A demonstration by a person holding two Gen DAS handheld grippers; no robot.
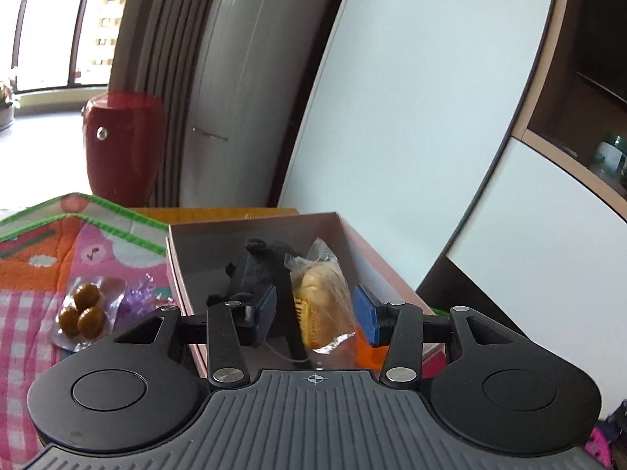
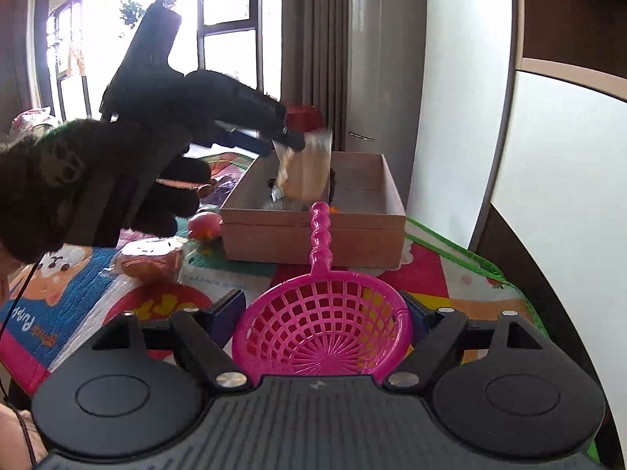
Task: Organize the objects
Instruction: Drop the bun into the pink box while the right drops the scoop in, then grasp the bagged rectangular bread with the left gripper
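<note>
Left gripper (image 1: 313, 309), jaws partly closed on the wrapped bun (image 1: 323, 305): one blue pad (image 1: 263, 309) sits at the wrapper's left side, the other at its right, and the right wrist view shows the bun hanging from the fingertips above the box (image 2: 313, 227). Directly beyond and below these jaws lies the box interior, with a dark soft item (image 1: 258, 274) to the left of the bun. Outside the box wall, left of the jaws, a packet of brown balls (image 1: 84, 309) rests on the mat (image 1: 35, 313).

Right gripper (image 2: 323, 327), jaws wide and closed against the rim of the pink strainer (image 2: 325, 329); its handle points straight ahead from the jaws toward the near box wall. A gloved hand (image 2: 78, 180) carries the left gripper at upper left of these jaws; a packet (image 2: 151, 260) and a red ball (image 2: 203, 225) lie on the mat (image 2: 450, 274) between.

Suggested practice: lower the bun until it is below the rim and clear of the dark item before opening, since the slick wrapper may slip or tip over the wall. Keep the strainer level and back from the box until the left gripper clears; the long handle could catch the near wall.
</note>
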